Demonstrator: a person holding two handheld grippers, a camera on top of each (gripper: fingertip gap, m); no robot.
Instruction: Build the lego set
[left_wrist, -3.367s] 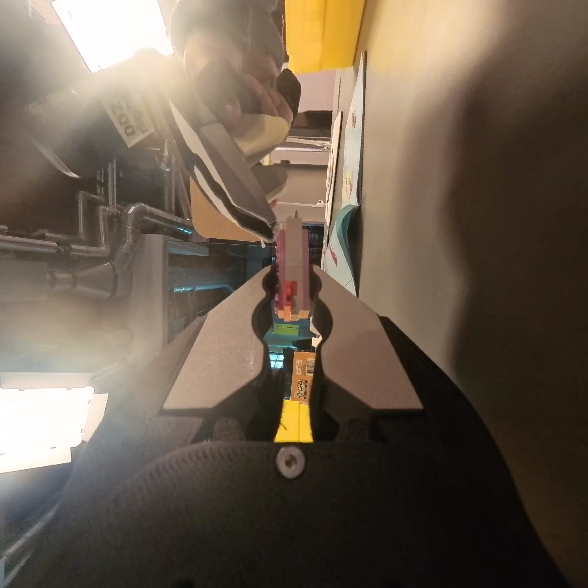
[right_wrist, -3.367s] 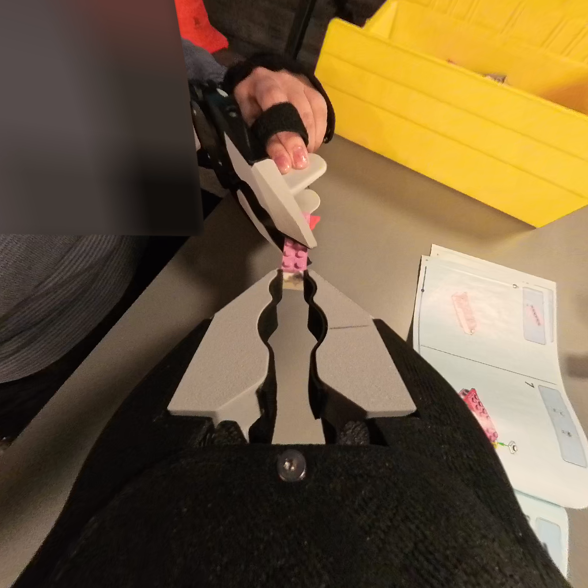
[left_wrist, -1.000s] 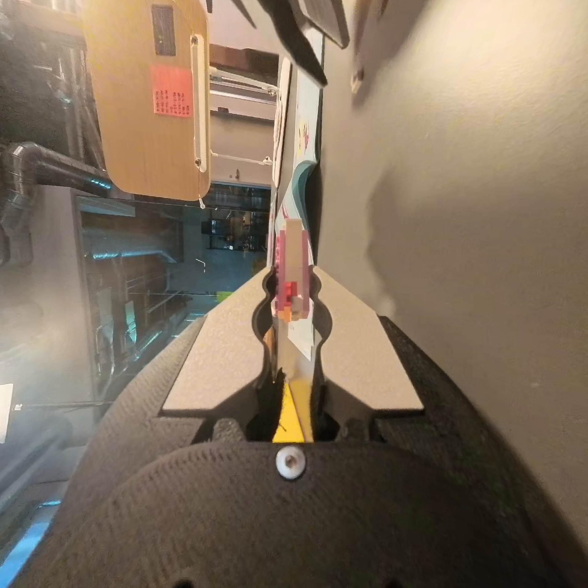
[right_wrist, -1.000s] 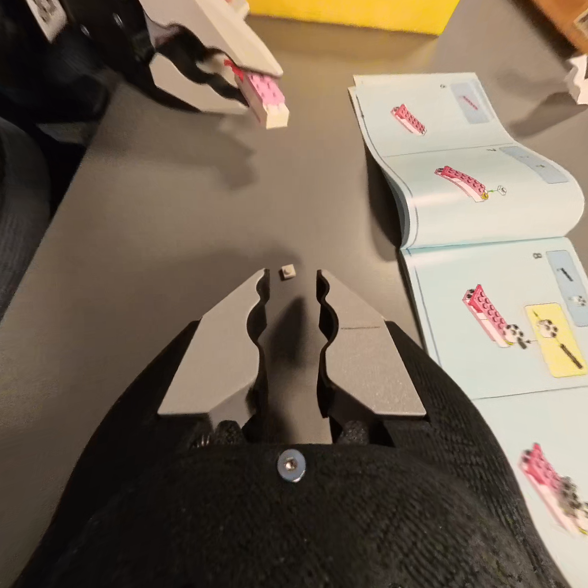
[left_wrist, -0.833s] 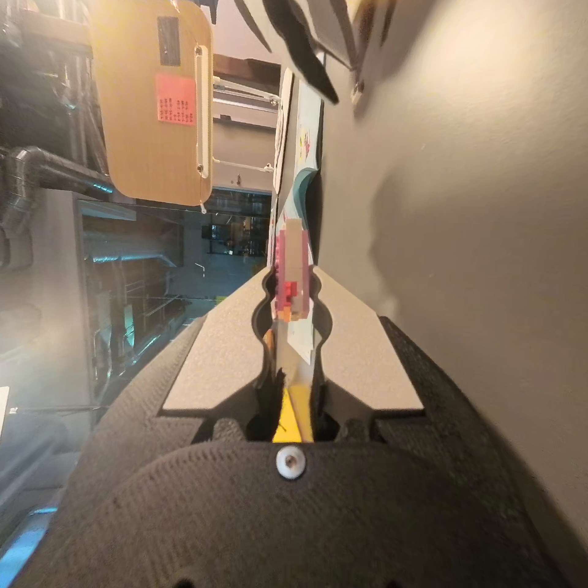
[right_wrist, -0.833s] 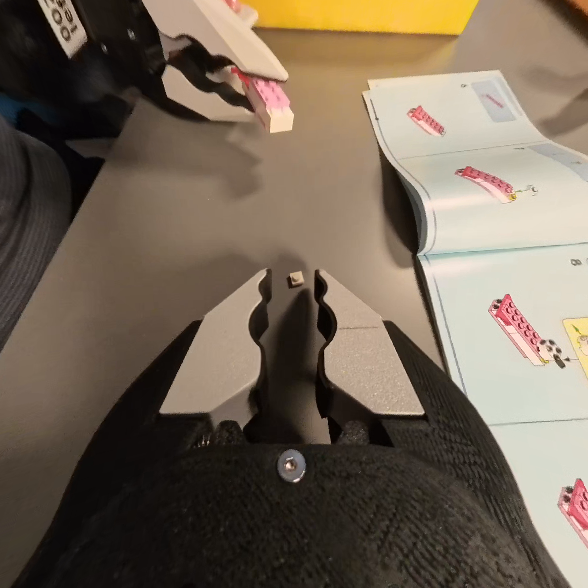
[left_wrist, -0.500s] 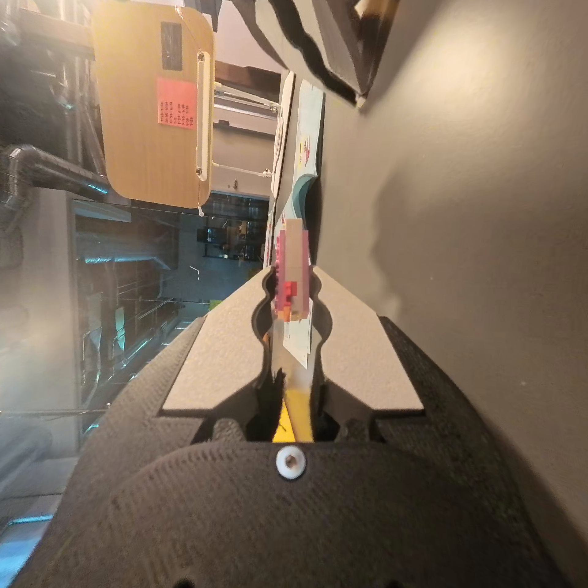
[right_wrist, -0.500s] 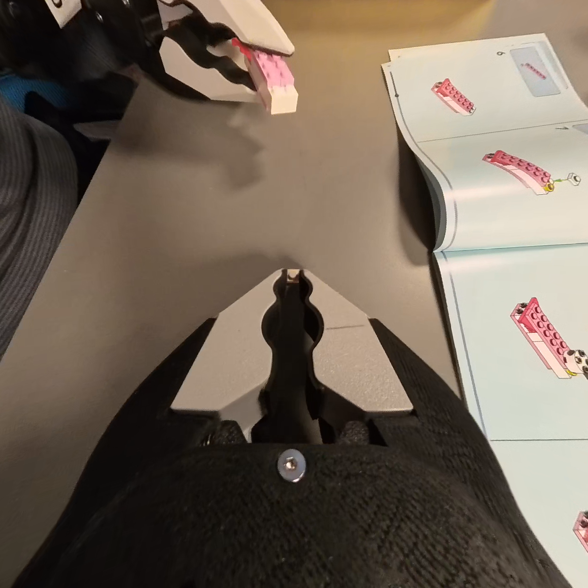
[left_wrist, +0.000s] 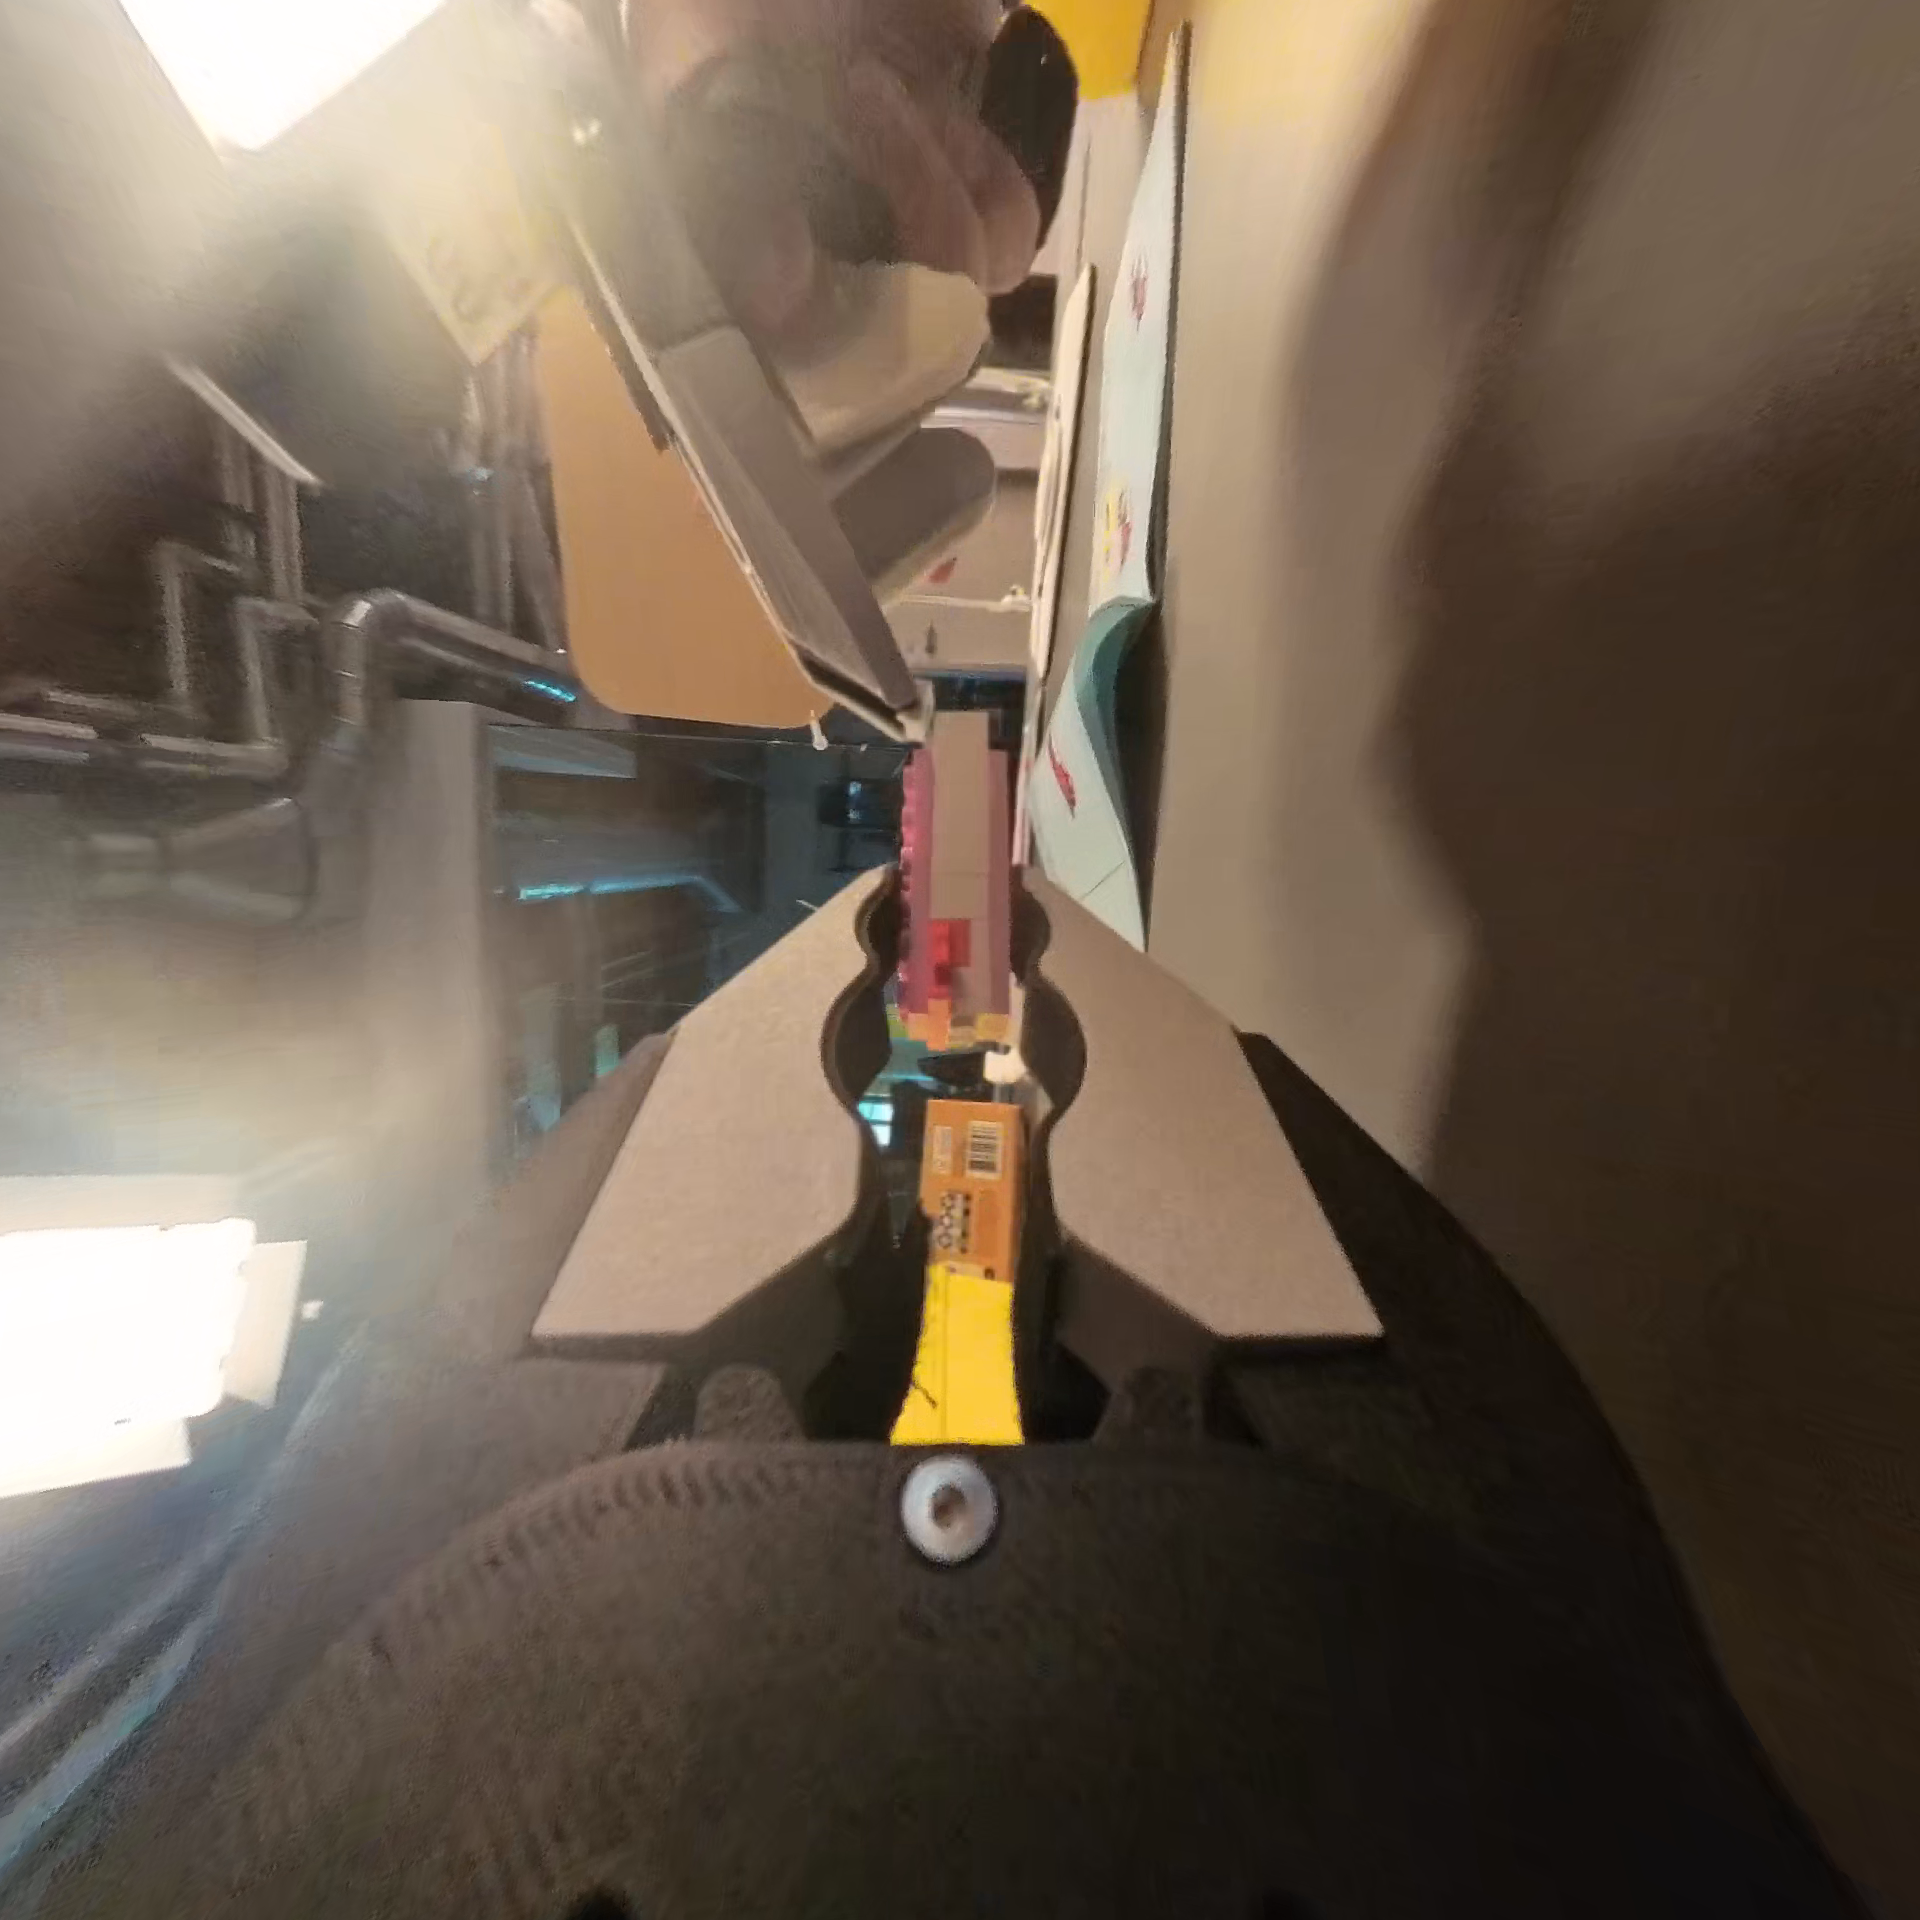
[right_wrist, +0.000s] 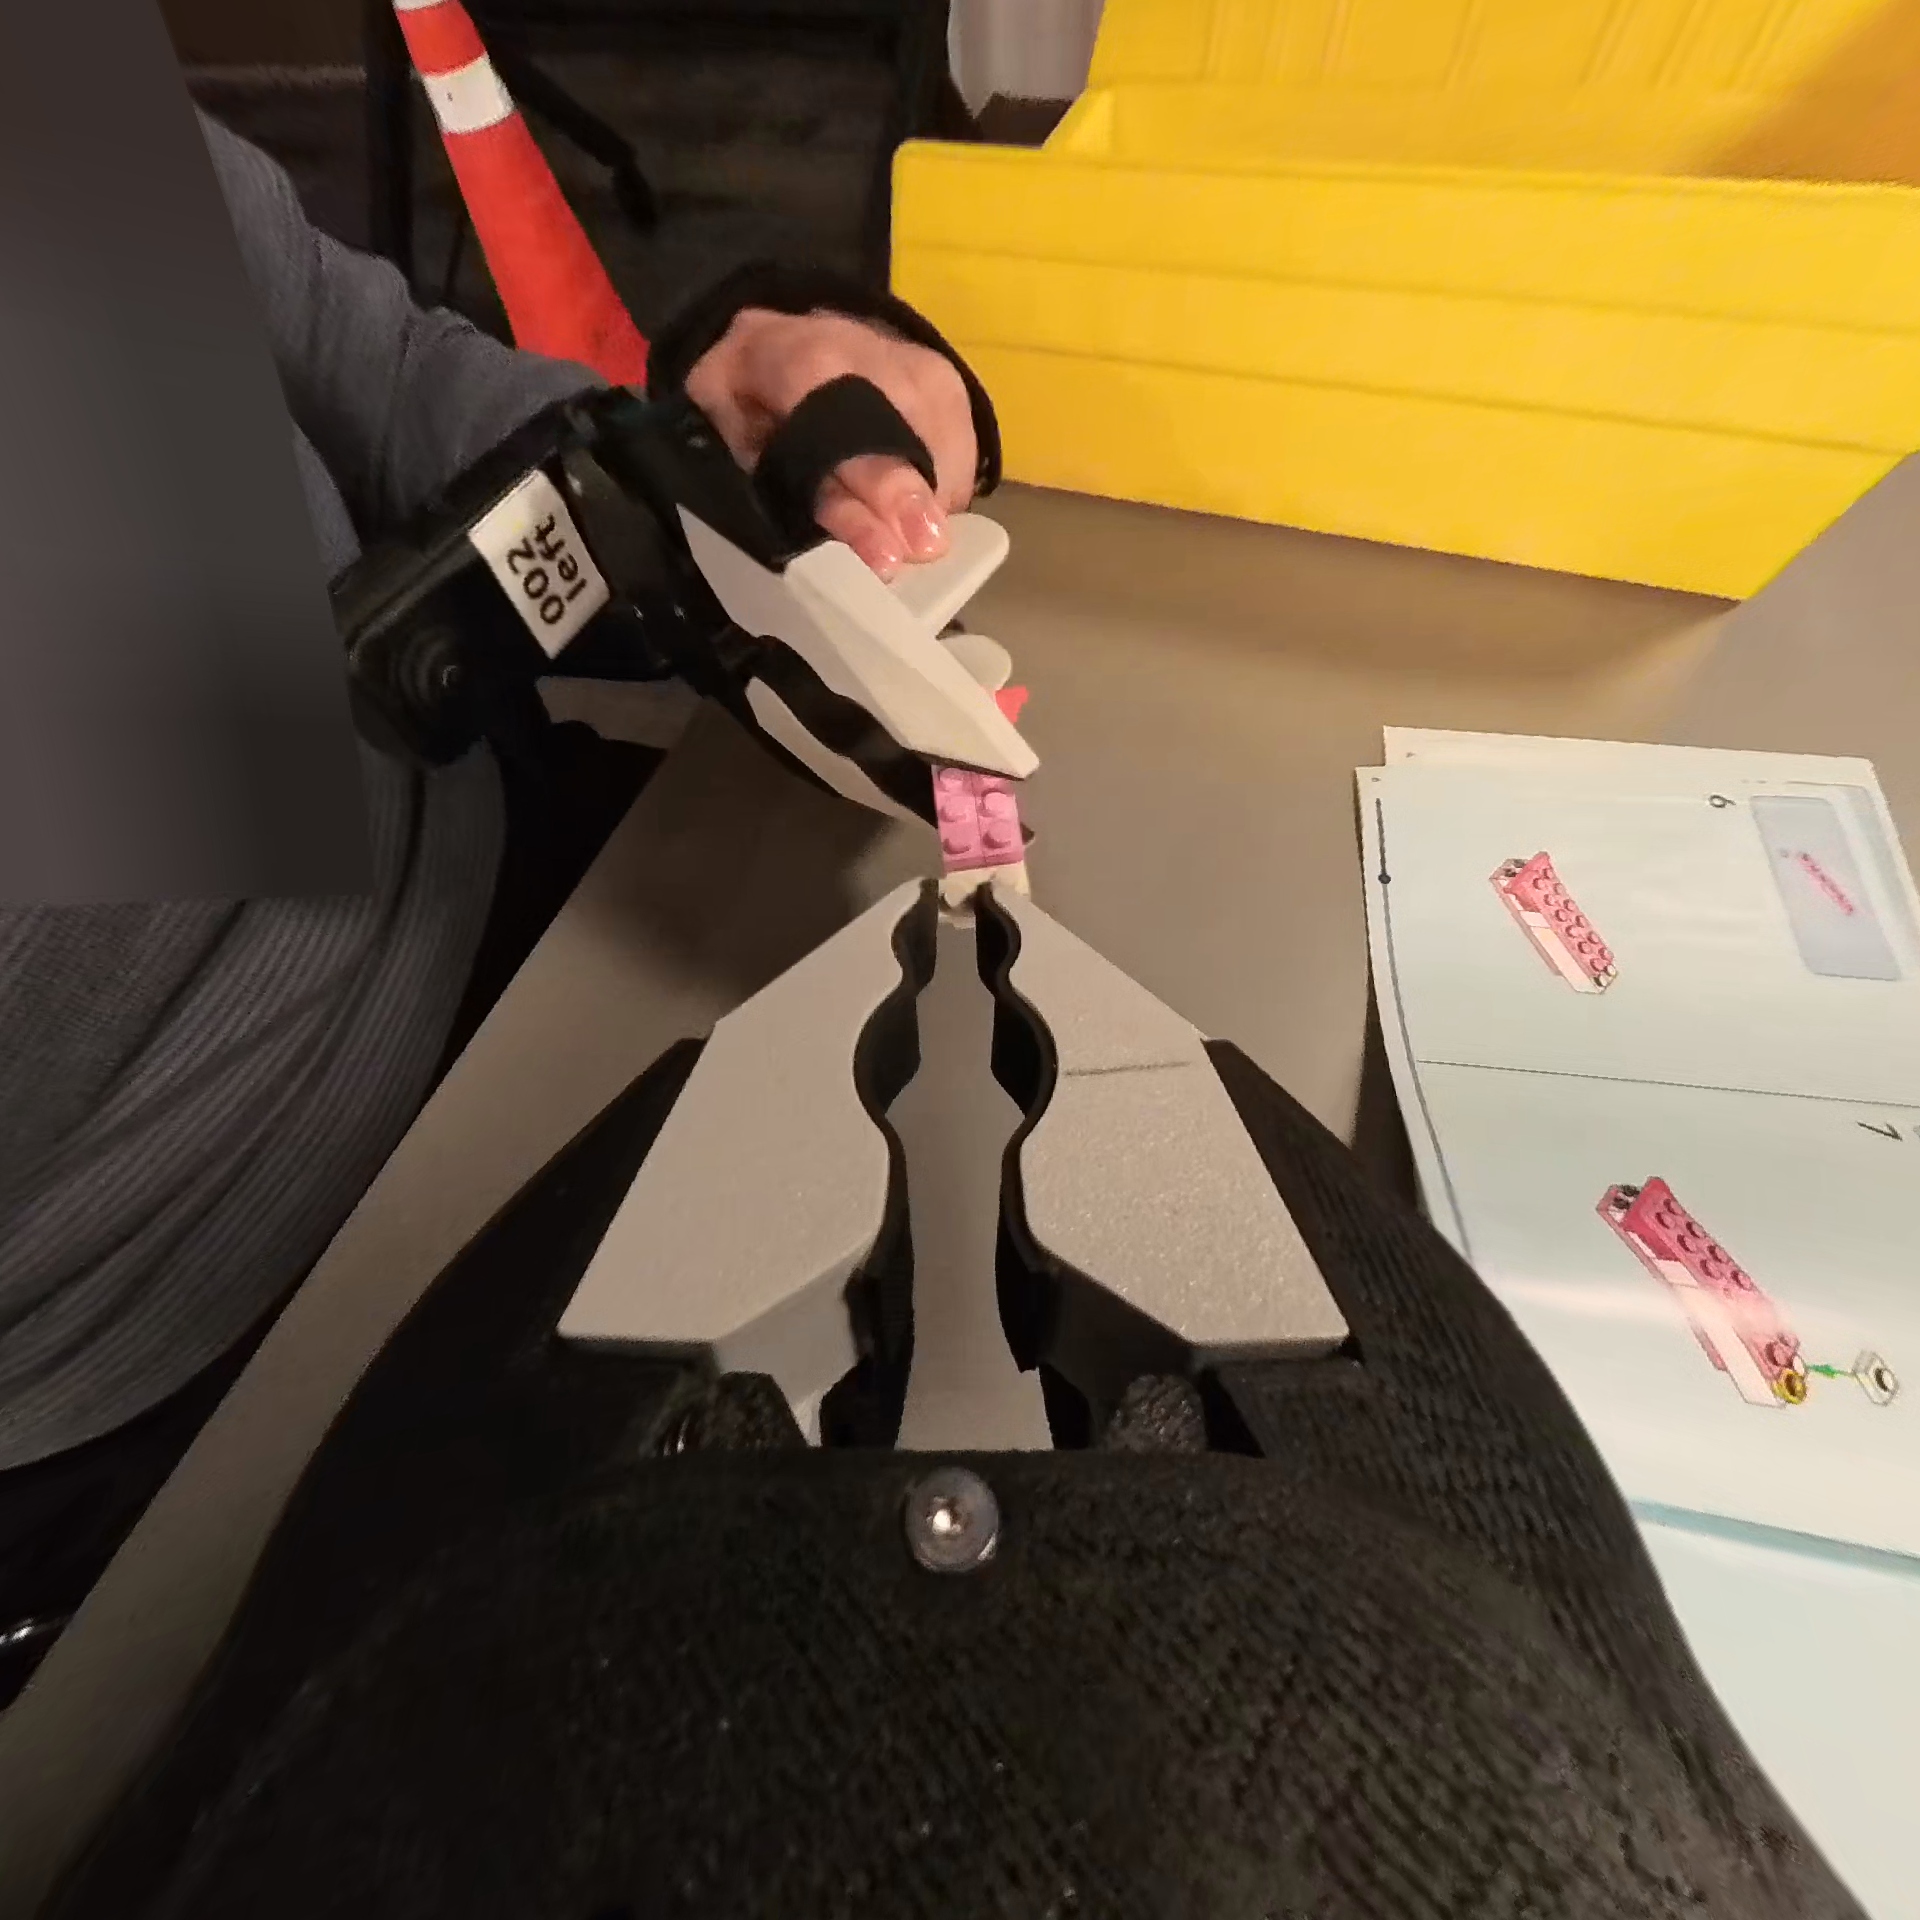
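The pink-and-cream stack of studded plastic toy bricks hangs above the grey worktop near its left edge, clamped lengthwise in the left tongs, whose pads press on its two long sides. At its free cream end sits a tiny pale brick piece, pinched between the tips of the right tongs, which are nearly closed on it and meet the stack end-on.

The stack looks light, rigid and smooth-sided, so it should hold best across flat faces, and its press-fit joints could pop apart under a sideways twist. The tiny piece is likely easy to lose; only a fingertip pinch on its side walls suits it.

A second ago that piece lay loose on the worktop between open right tongs, well apart from the stack; it has since been lifted to the stack's end. The left grip is unchanged.

An open pale-blue instruction booklet lies toward the right edge, a yellow plastic bin along the far edge, and an orange cone stands beyond.
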